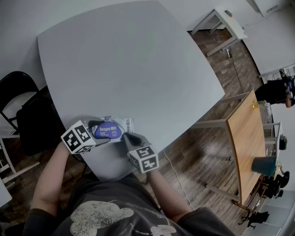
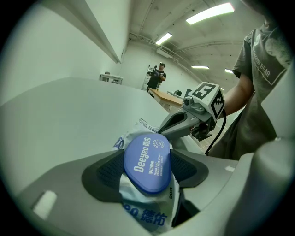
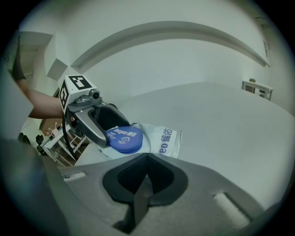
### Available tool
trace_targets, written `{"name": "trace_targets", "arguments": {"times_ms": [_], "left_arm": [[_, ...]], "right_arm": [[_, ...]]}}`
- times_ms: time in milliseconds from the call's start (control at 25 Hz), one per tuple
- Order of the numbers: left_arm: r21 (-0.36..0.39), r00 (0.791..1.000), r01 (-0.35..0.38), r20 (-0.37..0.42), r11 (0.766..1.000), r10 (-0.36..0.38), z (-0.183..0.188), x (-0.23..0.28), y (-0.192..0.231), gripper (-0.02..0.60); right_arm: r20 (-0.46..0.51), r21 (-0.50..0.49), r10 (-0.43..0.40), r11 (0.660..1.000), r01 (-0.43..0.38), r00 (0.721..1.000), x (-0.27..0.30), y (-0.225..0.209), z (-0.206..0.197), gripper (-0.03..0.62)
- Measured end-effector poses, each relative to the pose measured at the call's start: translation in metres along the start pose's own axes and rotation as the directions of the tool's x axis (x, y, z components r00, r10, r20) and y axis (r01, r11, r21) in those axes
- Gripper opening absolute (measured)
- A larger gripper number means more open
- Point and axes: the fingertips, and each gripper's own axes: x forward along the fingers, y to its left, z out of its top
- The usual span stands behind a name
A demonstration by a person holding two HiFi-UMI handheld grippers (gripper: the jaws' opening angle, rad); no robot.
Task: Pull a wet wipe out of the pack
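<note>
While the right tool point(image 3: 146, 160) is pressed together, the left tool point(image 2: 146, 159) pinches the crinkly, oval-lidded pack point(image 3: 159, 140).

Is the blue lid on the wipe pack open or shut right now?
Shut. The blue lid lies flat against the wipe pack, no wipe showing, with the left tongs clamped on it.

Lighting: bright, even, cool indoor light from ceiling strip lights point(image 2: 209, 13), which flare white in the left gripper view; shadows on the grey table point(image 1: 129, 60) are soft and faint. Picture quality: both gripper views are fisheye, with a dark round vignette, bent lines at the rim and a soft nearest foreground. The wet wipe pack point(image 2: 147, 161) is sharp, and the head view is clear but mildly curved.
</note>
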Motion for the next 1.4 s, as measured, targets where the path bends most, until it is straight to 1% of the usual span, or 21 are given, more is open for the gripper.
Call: {"name": "trace_targets", "arguments": {"times_ms": [160, 320, 400, 560, 680, 880, 1040, 1080, 1200, 1320, 1400], "left_arm": [[-0.007, 1.0, 0.008, 0.006, 1.0, -0.008, 0.0, -0.001, 0.001, 0.341], [-0.039, 0.999, 0.036, 0.032, 0.999, -0.035, 0.002, -0.003, 0.001, 0.341], [-0.035, 0.999, 0.04, 0.032, 0.999, -0.039, 0.0, -0.002, 0.001, 0.341], [-0.075, 0.997, 0.071, 0.046, 0.995, -0.068, 0.006, -0.006, 0.002, 0.345], [-0.062, 0.998, 0.058, 0.034, 0.996, -0.056, 0.007, -0.008, 0.002, 0.344], [-0.054, 0.999, 0.033, 0.038, 0.998, -0.031, 0.008, -0.01, 0.002, 0.342], [-0.021, 0.999, -0.009, 0.046, 1.0, 0.01, 0.009, -0.015, 0.002, 0.336], [-0.008, 0.999, -0.02, 0.048, 1.0, 0.021, 0.009, -0.016, 0.002, 0.324], [0.041, 0.997, -0.061, 0.053, 0.997, 0.058, 0.01, -0.018, 0.001, 0.318], [0.112, 0.991, -0.117, 0.071, 0.987, 0.11, 0.013, -0.021, 0.002, 0.305], [0.138, 0.986, -0.15, 0.095, 0.979, 0.138, 0.017, -0.025, 0.001, 0.287]], "right_arm": [[0.0, -0.004, -0.008, 1.0, 0.008, 1.0, 0.001, -0.001, -0.001, -0.009], [-0.009, -0.006, -0.012, 1.0, 0.012, 1.0, 0.001, 0.0, -0.003, -0.009], [-0.009, -0.01, -0.016, 1.0, 0.016, 1.0, 0.002, -0.001, -0.004, -0.009], [0.008, -0.007, -0.019, 1.0, 0.019, 1.0, 0.002, -0.002, -0.002, -0.009], [0.002, -0.003, -0.018, 1.0, 0.018, 1.0, 0.002, 0.0, -0.003, -0.009], [-0.005, -0.007, -0.015, 1.0, 0.015, 1.0, 0.002, 0.002, -0.002, -0.009], [-0.012, -0.016, -0.015, 1.0, 0.015, 1.0, 0.002, 0.005, 0.001, -0.009], [-0.011, -0.017, -0.016, 1.0, 0.016, 1.0, 0.002, 0.005, 0.001, -0.009], [-0.005, -0.027, -0.026, 0.999, 0.026, 1.0, 0.003, 0.003, 0.0, -0.009], [-0.009, -0.026, -0.024, 0.999, 0.024, 1.0, 0.002, 0.004, 0.001, -0.009], [-0.011, -0.027, -0.024, 0.999, 0.024, 1.0, 0.002, 0.005, 0.001, -0.009]]}}
